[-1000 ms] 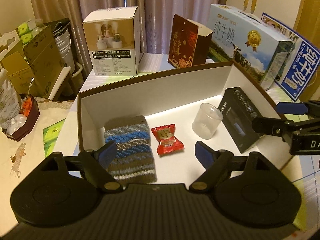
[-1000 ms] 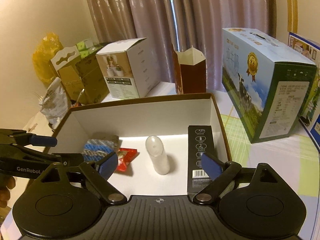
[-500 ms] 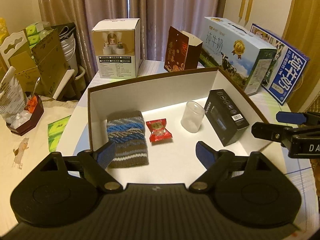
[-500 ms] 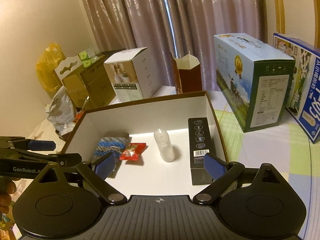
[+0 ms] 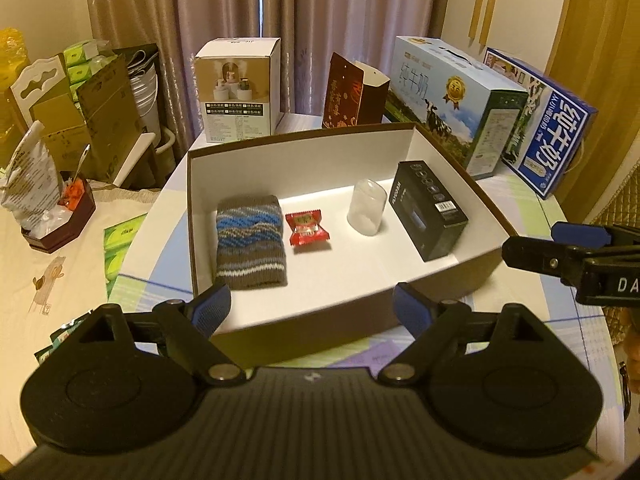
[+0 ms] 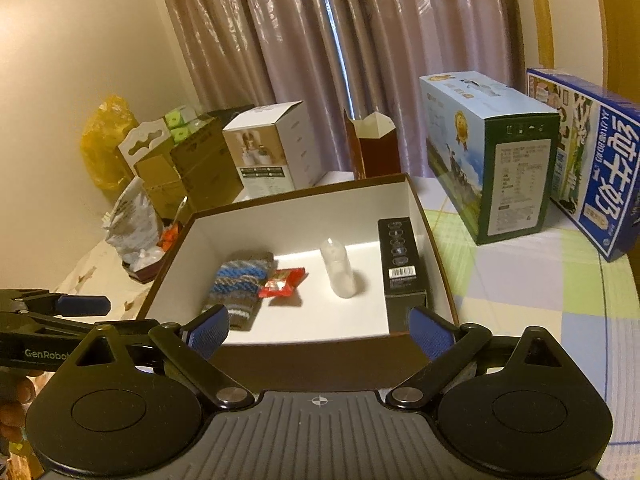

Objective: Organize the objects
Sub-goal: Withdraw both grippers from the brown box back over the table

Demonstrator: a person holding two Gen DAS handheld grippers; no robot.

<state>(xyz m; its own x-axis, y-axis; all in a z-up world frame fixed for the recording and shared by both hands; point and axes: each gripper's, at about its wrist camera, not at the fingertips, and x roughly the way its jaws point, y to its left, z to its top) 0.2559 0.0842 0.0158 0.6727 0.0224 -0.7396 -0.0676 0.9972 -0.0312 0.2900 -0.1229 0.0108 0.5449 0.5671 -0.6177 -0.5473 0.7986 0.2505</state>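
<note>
Left gripper (image 5: 310, 306) held spread wide before brown box (image 5: 296, 152), nothing gripped or touched; right gripper (image 6: 320, 330) likewise agape, empty; "GenRobot" read on left gripper's arm in right view; inside box, in row: knitted cloth (image 5: 250, 242), red sachet (image 5: 306, 228), clear cup (image 5: 366, 208), black carton (image 5: 428, 210) with barcode label.

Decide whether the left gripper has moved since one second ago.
Yes. The left gripper has pulled back: its fingertips now sit outside the open box's near wall.
</note>
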